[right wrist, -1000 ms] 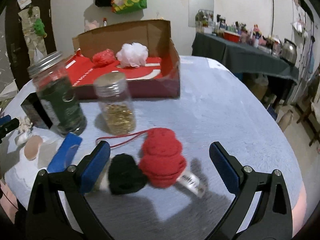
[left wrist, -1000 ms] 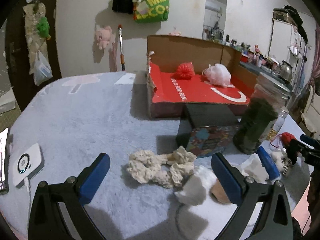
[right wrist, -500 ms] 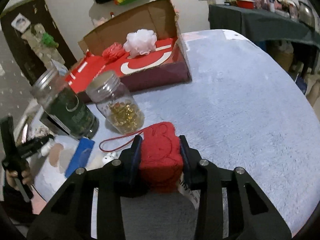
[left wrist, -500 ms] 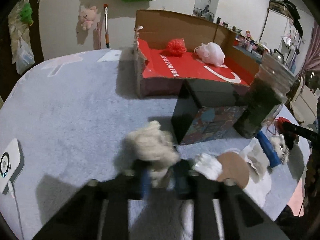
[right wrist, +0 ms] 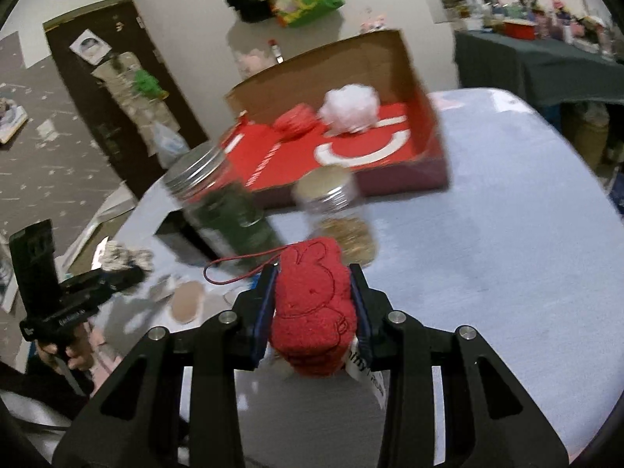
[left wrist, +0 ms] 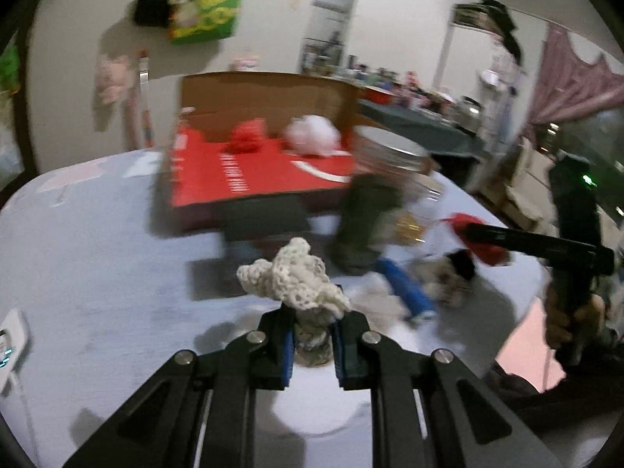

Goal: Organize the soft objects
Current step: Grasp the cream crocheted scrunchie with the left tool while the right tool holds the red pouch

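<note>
A cream lace bundle is pinched in the left gripper, a red plush in the right gripper, both clear of the table. The jars could be clipped en route to the far box.

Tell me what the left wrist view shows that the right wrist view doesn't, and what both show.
Left wrist only: the blue roll and the black soft piece on the table.

Right wrist only: the red towel's embroidered bunny, gripped by the right gripper.

Both: the cream crocheted piece in the left gripper, the red box holding two puffs, and the dark jar.
</note>
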The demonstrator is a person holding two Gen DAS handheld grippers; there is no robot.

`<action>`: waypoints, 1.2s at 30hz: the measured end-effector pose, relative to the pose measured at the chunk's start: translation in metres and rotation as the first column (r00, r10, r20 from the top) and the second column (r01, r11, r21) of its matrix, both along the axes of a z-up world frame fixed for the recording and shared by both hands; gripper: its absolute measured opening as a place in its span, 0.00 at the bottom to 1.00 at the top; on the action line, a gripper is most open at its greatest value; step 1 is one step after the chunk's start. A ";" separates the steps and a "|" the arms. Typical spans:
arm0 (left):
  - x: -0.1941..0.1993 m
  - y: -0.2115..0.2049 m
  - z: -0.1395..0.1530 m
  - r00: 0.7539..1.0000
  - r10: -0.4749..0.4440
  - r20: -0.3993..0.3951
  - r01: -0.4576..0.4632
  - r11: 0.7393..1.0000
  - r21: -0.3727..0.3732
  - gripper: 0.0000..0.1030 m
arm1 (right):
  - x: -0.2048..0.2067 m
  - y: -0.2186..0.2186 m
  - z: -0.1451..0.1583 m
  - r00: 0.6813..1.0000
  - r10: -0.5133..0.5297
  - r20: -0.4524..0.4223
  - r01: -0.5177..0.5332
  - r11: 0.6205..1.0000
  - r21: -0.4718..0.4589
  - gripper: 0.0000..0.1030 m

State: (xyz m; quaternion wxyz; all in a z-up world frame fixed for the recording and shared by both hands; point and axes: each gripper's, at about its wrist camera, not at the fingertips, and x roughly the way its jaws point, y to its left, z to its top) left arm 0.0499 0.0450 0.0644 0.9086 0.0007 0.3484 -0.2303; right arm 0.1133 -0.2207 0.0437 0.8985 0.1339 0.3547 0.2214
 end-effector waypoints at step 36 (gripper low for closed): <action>0.020 0.031 -0.002 0.998 0.020 -0.066 -0.022 0.999 -0.037 0.16 | 0.014 -0.022 -0.015 0.996 -0.005 -0.092 0.010 0.999 0.053 0.33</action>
